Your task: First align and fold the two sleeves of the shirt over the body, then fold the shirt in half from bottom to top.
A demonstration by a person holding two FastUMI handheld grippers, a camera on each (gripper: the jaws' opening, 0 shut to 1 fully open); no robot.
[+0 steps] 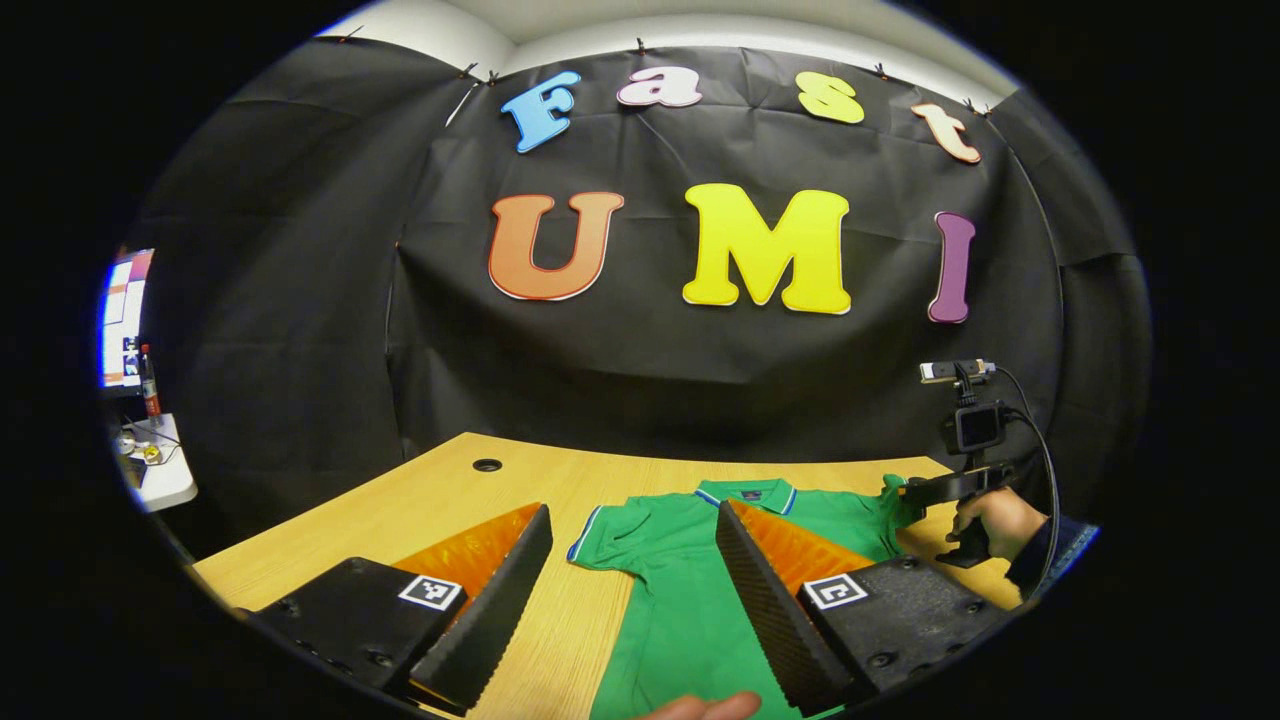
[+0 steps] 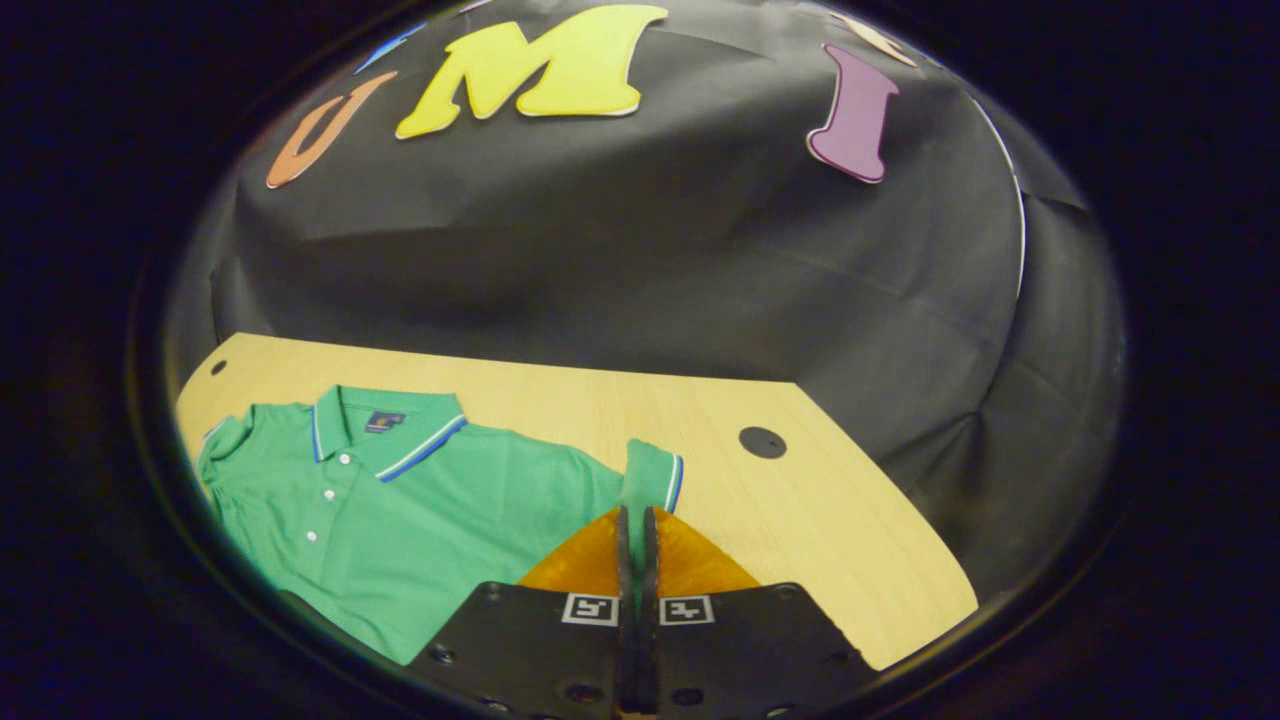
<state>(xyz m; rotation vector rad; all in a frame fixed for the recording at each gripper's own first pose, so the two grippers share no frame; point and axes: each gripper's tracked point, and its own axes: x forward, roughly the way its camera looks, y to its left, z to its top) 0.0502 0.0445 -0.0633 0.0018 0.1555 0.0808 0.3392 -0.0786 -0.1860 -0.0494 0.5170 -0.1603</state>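
A green polo shirt (image 1: 680,590) with a blue-and-white trimmed collar lies flat on the wooden table (image 1: 440,500), collar toward the booth wall. My left gripper (image 1: 632,530) hovers open above the shirt's near-left part, one finger over the bare table, the other over the body. In the right gripper view the shirt (image 2: 400,500) spreads to the left, and my right gripper (image 2: 637,520) is shut on the sleeve (image 2: 650,480), which stands lifted between the fingers. The left gripper view shows that same gripper (image 1: 905,492) and the hand holding it at the shirt's far right sleeve.
The table has a round cable hole at the back left (image 1: 487,465) and another near the right corner (image 2: 762,441). A small side table with a bottle and a screen (image 1: 140,400) stands beyond the table's left edge. A fingertip (image 1: 705,708) shows at the bottom.
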